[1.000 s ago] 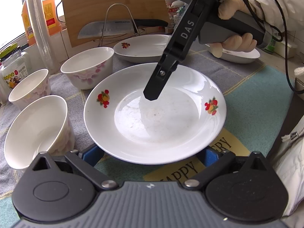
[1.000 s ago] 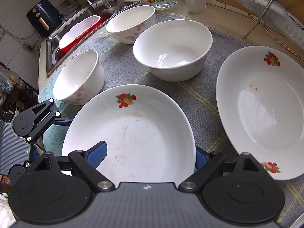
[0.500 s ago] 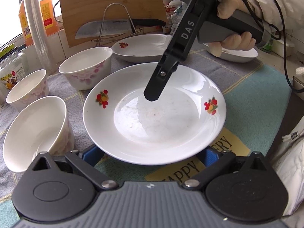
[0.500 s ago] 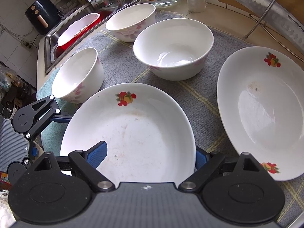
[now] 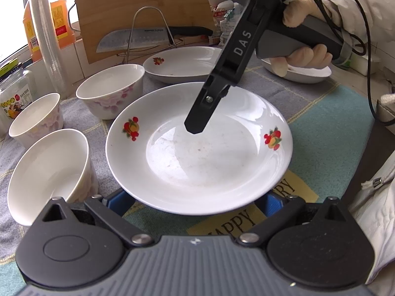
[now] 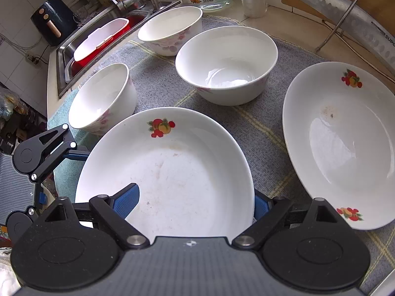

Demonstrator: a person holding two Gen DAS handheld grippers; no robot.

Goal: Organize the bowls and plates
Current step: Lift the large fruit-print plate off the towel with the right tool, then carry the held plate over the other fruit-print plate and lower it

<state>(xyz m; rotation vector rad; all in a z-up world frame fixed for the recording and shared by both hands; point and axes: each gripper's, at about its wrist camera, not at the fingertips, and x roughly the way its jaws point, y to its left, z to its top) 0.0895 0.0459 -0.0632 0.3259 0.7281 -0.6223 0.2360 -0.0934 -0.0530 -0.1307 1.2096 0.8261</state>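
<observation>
My right gripper hangs over the near plate, its blue pads spread wide with one on each side of the near rim; I cannot see either pad pressing the china, so I read it as released, not grasping. My left gripper sits at the opposite edge of that same plate, pads also well apart with the rim between them, and whether they pinch it I cannot tell. Against the frames from a second ago almost nothing differs: both tools have kept their place, the jaws stand at the same spread, and the plate lies on the grey cloth where it was. Outward from the right gripper, a small bowl stands just left of the plate, a wider bowl beyond it, and a third bowl farther off towards the sink. A second fruit-patterned plate lies to the right, apart from the near one. In the left wrist view a gloved hand grips the right tool's handle, a third plate shows partly behind it, and a knife rests on a wire rack against a wooden cutting board.
</observation>
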